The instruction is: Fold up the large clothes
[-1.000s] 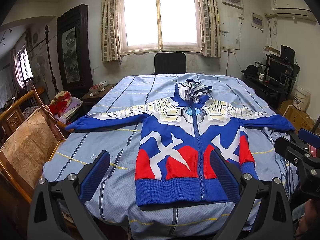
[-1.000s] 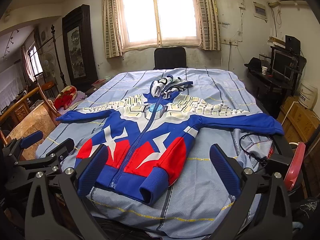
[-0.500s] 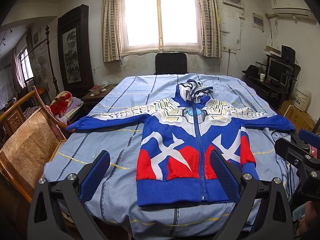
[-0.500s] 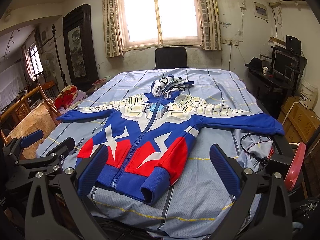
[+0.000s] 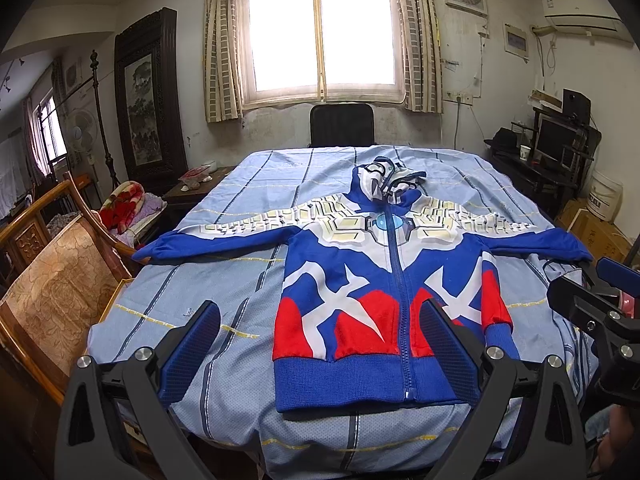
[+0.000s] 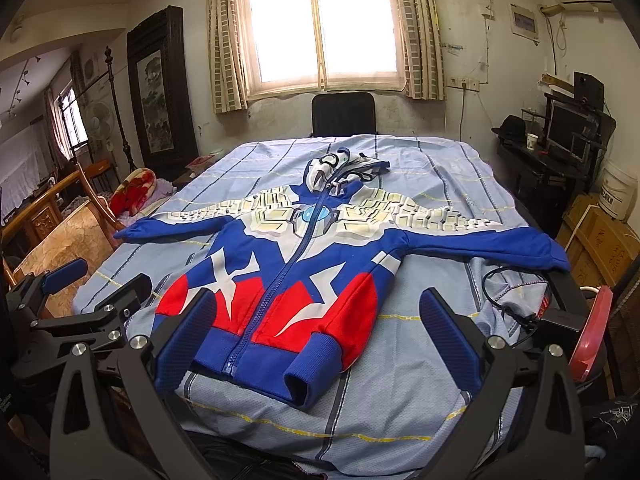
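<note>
Hoodie (image 5: 384, 300) in blue, red and white is lying zipped and face up on the tabletop (image 5: 224, 256), which a light blue striped sheet is covering, with both sleeves stretching out sideways and the hood pointing toward the window (image 5: 320, 32). Left gripper (image 5: 320, 356) and right gripper (image 6: 316, 344) are hovering just short of the hem, jaws spread wide apart and gripping nothing.

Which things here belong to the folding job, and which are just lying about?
For the job:
hooded jacket, spread flat
blue sheet under it
left gripper, open
right gripper, open

Lying about:
black cable
office chair
wooden chair
white bucket
</note>
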A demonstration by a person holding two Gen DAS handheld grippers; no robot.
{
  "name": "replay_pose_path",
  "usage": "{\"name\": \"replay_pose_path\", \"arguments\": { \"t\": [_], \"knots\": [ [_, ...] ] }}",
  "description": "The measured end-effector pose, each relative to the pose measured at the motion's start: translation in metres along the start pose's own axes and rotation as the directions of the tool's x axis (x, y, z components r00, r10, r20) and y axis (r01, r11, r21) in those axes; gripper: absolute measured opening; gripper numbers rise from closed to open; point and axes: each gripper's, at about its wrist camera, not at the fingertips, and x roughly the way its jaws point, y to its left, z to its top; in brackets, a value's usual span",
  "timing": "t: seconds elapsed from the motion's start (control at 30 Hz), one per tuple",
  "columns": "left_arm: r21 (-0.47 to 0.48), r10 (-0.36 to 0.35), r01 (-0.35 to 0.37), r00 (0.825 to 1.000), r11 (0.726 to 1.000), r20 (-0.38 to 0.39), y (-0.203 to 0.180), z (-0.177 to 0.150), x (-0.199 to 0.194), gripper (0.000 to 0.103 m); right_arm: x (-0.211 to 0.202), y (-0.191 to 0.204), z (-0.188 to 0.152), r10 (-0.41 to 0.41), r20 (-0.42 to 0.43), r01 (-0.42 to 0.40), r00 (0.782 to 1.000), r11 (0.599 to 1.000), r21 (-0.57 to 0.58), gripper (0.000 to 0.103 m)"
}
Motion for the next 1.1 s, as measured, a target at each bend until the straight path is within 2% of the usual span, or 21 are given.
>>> {"name": "replay_pose_path", "arguments": {
  "t": [0.2,0.3,0.4,0.53,0.67,0.8,0.93,1.0,1.03,1.07,1.1],
  "knots": [
    [-0.002,0.004,-0.004,1.000,1.000,-0.004,0.003,-0.003,0.003,0.100,0.006,0.003,-0.003,0.005,-0.016,-0.005,1.000,1.000,-0.001,0.099],
    [-0.014,-0.017,0.017,0.999,1.000,-0.033,0.010,-0.004,0.012,0.100,0.013,-0.003,-0.002,0.000,-0.044,0.000,0.999,1.000,-0.001,0.099],
    [-0.076,-0.068,0.061,0.994,0.995,-0.088,0.024,-0.004,0.027,0.100,0.025,-0.016,-0.005,-0.023,-0.071,0.024,0.997,0.999,0.023,0.099],
    [-0.149,-0.068,0.048,0.989,0.988,-0.130,0.046,-0.009,0.047,0.100,0.047,-0.041,-0.013,-0.041,-0.093,0.048,0.995,0.996,0.080,0.099],
    [-0.177,-0.094,0.061,0.978,0.982,-0.184,0.056,-0.016,0.070,0.099,0.073,-0.051,-0.020,-0.019,-0.177,0.040,0.984,0.992,0.116,0.099],
    [-0.190,-0.081,0.033,0.965,0.981,-0.248,0.060,-0.021,0.098,0.099,0.094,-0.033,-0.021,-0.023,-0.253,0.038,0.967,0.998,0.057,0.099],
    [-0.221,-0.110,0.042,0.946,0.974,-0.305,0.066,-0.030,0.120,0.099,0.115,-0.022,-0.022,-0.072,-0.268,0.074,0.961,0.997,-0.002,0.098],
    [-0.222,-0.122,0.049,0.937,0.974,-0.329,0.066,-0.035,0.128,0.100,0.120,-0.027,-0.026,-0.086,-0.273,0.089,0.958,0.996,-0.001,0.069],
    [-0.222,-0.127,0.052,0.933,0.974,-0.337,0.066,-0.037,0.132,0.099,0.122,-0.033,-0.029,-0.078,-0.290,0.085,0.954,0.996,0.009,0.044],
    [-0.223,-0.133,0.056,0.928,0.973,-0.347,0.066,-0.039,0.135,0.099,0.123,-0.039,-0.031,-0.052,-0.309,0.066,0.950,0.997,0.036,0.026],
    [-0.224,-0.137,0.059,0.926,0.973,-0.352,0.064,-0.040,0.138,0.099,0.122,-0.051,-0.036,-0.026,-0.325,0.053,0.945,0.996,0.075,0.021]
  ]
}}
